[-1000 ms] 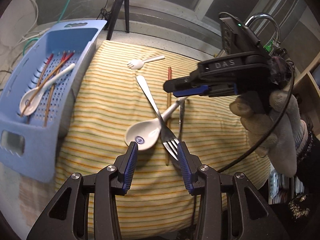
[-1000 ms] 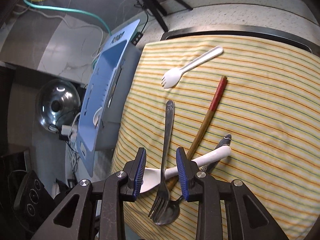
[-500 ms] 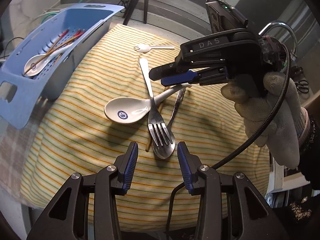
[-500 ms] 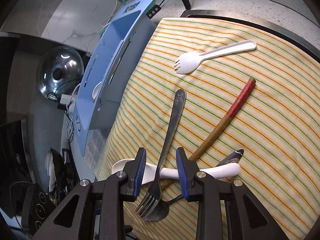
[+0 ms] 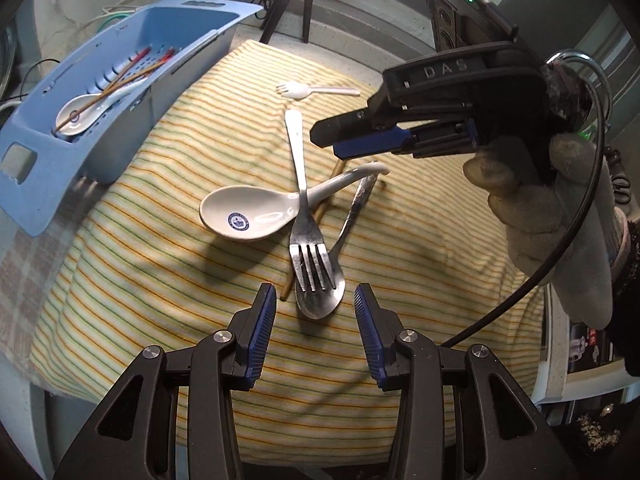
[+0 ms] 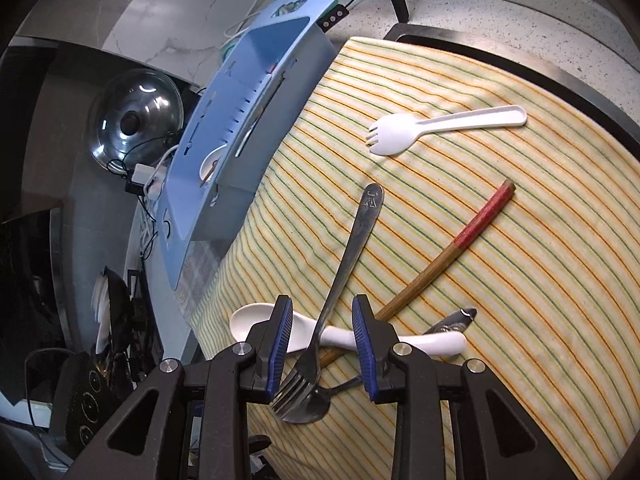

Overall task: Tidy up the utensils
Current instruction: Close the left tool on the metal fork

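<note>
Both hand-held grippers, left [image 5: 315, 312] and right [image 6: 320, 330], hover jaws apart, empty, over piled utensils [image 5: 310, 236]; far left, the blue basket [image 5: 36, 160] holds a white spoon [image 5: 78, 114] and chopsticks [image 5: 136, 70].

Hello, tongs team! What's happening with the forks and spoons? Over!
Left tongs open, empty. Right tongs open, hovering astride the metal fork. Fork lies atop the white spoon, metal spoon and chopstick; blue basket waits.
</note>
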Tool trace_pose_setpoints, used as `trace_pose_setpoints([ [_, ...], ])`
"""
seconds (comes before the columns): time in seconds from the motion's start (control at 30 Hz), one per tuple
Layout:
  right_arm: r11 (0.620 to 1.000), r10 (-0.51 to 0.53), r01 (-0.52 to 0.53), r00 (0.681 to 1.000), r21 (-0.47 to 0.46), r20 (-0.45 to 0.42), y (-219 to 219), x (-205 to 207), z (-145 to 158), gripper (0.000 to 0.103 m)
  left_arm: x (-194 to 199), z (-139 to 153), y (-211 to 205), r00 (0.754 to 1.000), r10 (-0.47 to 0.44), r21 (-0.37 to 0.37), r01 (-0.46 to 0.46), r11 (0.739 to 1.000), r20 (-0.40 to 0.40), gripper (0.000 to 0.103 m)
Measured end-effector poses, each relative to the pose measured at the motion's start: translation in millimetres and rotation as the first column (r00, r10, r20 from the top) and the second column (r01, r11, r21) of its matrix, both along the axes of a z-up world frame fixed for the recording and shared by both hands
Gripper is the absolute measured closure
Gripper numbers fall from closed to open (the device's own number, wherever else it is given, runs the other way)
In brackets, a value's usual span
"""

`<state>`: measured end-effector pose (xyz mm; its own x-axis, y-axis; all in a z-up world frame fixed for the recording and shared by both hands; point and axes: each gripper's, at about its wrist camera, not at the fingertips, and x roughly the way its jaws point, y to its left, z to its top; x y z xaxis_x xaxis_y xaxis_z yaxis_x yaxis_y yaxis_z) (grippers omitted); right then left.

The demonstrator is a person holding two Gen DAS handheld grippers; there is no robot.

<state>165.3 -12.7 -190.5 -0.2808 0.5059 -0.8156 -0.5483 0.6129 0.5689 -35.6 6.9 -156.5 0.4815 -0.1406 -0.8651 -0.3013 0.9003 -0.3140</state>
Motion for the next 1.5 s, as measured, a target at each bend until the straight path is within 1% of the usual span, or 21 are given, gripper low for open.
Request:
trace_pose_setpoints([
  [0.17, 1.000, -0.003, 0.003, 1.000, -0.020, -0.020, 10, 2, -13, 0.075, 7, -7, -5, 1.000, -0.015, 0.019, 0.016, 1.000, -0.019, 0.064],
  [0.4, 1.000, -0.004, 0.002, 0.999, -0.031, -0.043, 14, 1, -22, 0.076, 15, -15, -3, 0.999, -0.027, 0.063, 0.030, 0.998, -0.047, 0.065],
  [0.47, 1.000, -0.003, 0.002, 0.999, -0.031, -0.042, 15, 0, -23, 0.076, 17, -17, -2, 0.998, -0.029, 0.060, 0.032, 0.998, -0.051, 0.070],
  [0.5, 0.999, -0.003, 0.002, 0.999, -0.032, -0.042, 15, -1, -24, 0.076, 18, -18, -2, 0.998, -0.030, 0.058, 0.033, 0.998, -0.051, 0.071],
  [0.57, 0.999, -0.009, 0.007, 0.999, -0.031, -0.048, 17, -2, -24, 0.076, 18, -20, -2, 0.998, -0.032, 0.063, 0.035, 0.997, -0.047, 0.080],
  [0.6, 0.999, -0.009, 0.007, 0.999, -0.031, -0.048, 17, -3, -25, 0.076, 19, -22, -1, 0.998, -0.033, 0.065, 0.035, 0.997, -0.046, 0.081],
  [0.77, 0.999, -0.021, 0.020, 1.000, -0.047, -0.018, 19, -6, -26, 0.083, 25, -25, -5, 0.999, -0.038, 0.071, 0.040, 0.997, -0.034, 0.082],
  [0.83, 0.998, -0.028, 0.027, 1.000, -0.055, -0.007, 19, -6, -27, 0.090, 26, -25, -4, 0.999, -0.035, 0.066, 0.037, 0.997, -0.029, 0.082],
  [0.87, 0.998, -0.032, 0.032, 0.999, -0.057, -0.003, 19, -6, -28, 0.092, 27, -26, -4, 0.999, -0.034, 0.064, 0.035, 0.997, -0.027, 0.082],
  [1.0, 0.998, -0.058, 0.057, 0.998, -0.038, -0.023, 15, -4, -29, 0.093, 25, -26, 2, 0.999, -0.031, 0.058, 0.032, 0.998, -0.018, 0.082],
  [1.23, 0.996, -0.086, 0.085, 0.996, -0.015, -0.039, 9, -4, -21, 0.093, 16, -17, 7, 0.999, -0.035, 0.054, 0.034, 0.998, 0.007, 0.082],
  [1.5, 0.993, -0.107, 0.108, 0.994, 0.044, -0.012, 15, -6, 9, 0.095, 12, 2, 19, 0.998, -0.044, 0.061, 0.041, 0.997, 0.052, 0.082],
])
